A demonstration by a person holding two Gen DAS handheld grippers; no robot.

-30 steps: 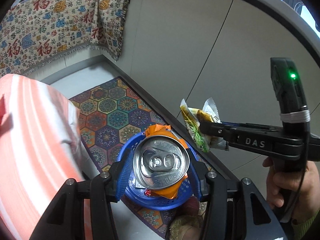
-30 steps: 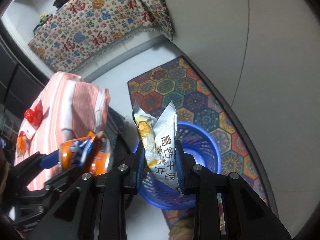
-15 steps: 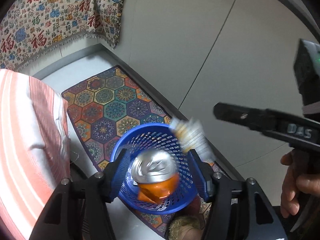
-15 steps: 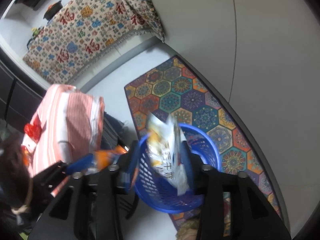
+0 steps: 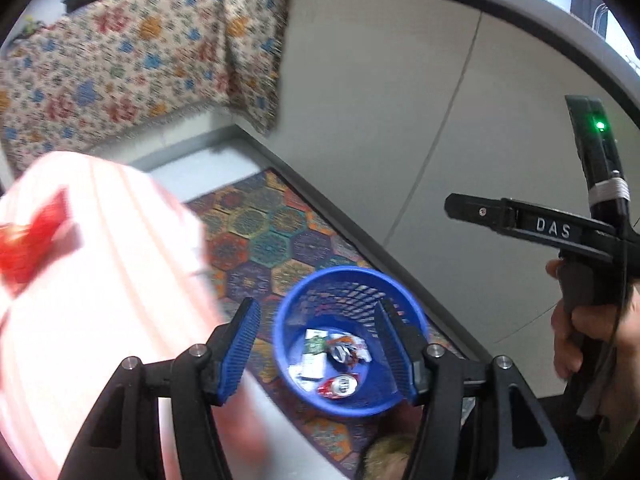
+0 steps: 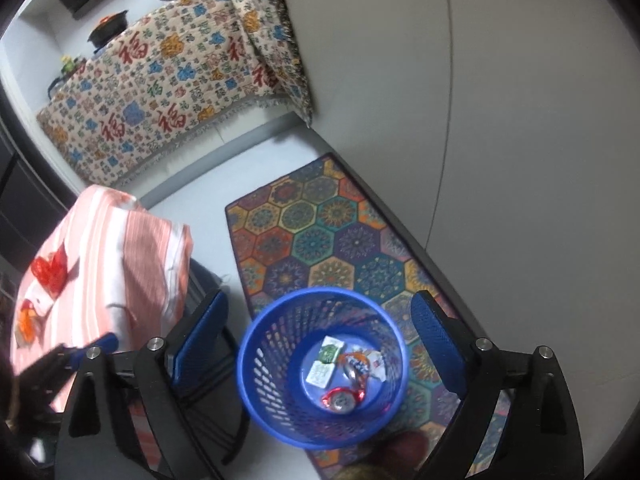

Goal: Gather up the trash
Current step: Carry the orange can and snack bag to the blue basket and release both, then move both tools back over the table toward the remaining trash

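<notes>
The basket [image 6: 320, 364] stands on the rug [image 6: 320, 232], which lies along the wall [image 6: 500, 100]. In the basket lie a can [image 6: 341, 399], a carton [image 6: 325, 366] and a wrapper [image 6: 374, 364]. Left of the rug stands a cloth-covered table [image 6: 104, 264]; behind it, a draped counter [image 6: 168, 84] bearing pots [image 6: 108, 32].

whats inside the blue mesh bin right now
In the blue plastic mesh bin: a red drink can, a green-and-white carton and crumpled wrappers. Whatever lies beneath them is covered.
</notes>
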